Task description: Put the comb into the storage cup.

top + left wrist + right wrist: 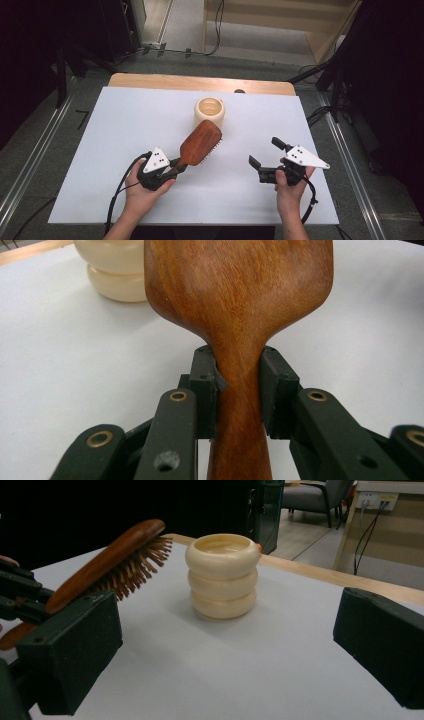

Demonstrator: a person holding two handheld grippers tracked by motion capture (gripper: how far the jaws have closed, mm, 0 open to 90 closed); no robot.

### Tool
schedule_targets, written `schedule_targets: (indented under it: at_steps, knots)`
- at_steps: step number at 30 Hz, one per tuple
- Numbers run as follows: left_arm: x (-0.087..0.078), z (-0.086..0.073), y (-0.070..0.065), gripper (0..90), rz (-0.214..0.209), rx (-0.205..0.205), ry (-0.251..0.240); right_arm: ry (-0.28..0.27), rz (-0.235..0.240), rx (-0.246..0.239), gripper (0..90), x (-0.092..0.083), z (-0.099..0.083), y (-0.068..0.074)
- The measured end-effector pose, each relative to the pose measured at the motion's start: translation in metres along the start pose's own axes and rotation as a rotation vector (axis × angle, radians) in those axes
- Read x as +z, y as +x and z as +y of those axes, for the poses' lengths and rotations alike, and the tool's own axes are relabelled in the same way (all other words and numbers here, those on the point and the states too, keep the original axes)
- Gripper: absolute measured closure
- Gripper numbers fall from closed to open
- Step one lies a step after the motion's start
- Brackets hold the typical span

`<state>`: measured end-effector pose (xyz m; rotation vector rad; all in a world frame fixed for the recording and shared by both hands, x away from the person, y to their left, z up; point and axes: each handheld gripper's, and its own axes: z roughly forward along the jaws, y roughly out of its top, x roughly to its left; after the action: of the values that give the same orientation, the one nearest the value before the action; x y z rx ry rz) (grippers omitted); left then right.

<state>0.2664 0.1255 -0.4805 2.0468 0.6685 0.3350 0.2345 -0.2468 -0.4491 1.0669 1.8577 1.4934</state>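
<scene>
Wooden hairbrush raised in left claw, bristles down

The high view looks from above the person's side, forward and down on the whole white tabletop. The left gripper view sits very close behind the wooden hairbrush and faces along its handle. The right gripper view is low and near the tabletop, facing across it. All three views share the hairbrush and the cream cup.
</scene>
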Motion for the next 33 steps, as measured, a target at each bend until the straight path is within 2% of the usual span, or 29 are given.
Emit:
schedule_targets:
  at_steps: [1, 4, 12, 16, 19, 21, 27, 29, 33]
  knots:
    - [0.001, 0.0, -0.001, 72.0, 0.008, 0.008, 0.001, -0.001, 0.003, -0.006, 0.0, 0.003, 0.003, 0.003]
    - [0.002, -0.001, -0.003, 71.9, 0.0, -0.004, -0.014, 0.0, 0.015, -0.018, 0.0, 0.01, 0.009, 0.011]
    - [0.002, 0.0, -0.009, 72.0, 0.0, 0.002, -0.045, 0.014, 0.098, -0.006, 0.0, 0.022, 0.01, 0.031]
    - [0.001, 0.0, -0.01, 71.9, -0.001, -0.002, -0.064, 0.043, 0.137, 0.021, 0.0, 0.028, 0.007, 0.04]
    - [0.002, 0.0, -0.013, 72.0, -0.001, -0.001, -0.078, 0.047, 0.165, 0.072, 0.0, 0.032, 0.005, 0.046]
    - [0.003, 0.0, -0.016, 71.9, -0.004, -0.002, -0.085, 0.064, 0.184, 0.09, 0.0, 0.039, 0.002, 0.053]
    - [0.008, 0.0, -0.026, 72.0, -0.019, 0.019, -0.093, 0.069, 0.197, 0.105, 0.0, 0.046, 0.001, 0.066]
    - [0.008, -0.001, -0.028, 72.0, -0.022, 0.017, -0.102, 0.058, 0.198, 0.147, 0.0, 0.049, 0.002, 0.071]
    - [0.009, -0.001, -0.033, 72.0, -0.021, 0.021, -0.116, 0.059, 0.196, 0.181, 0.0, 0.051, 0.002, 0.074]
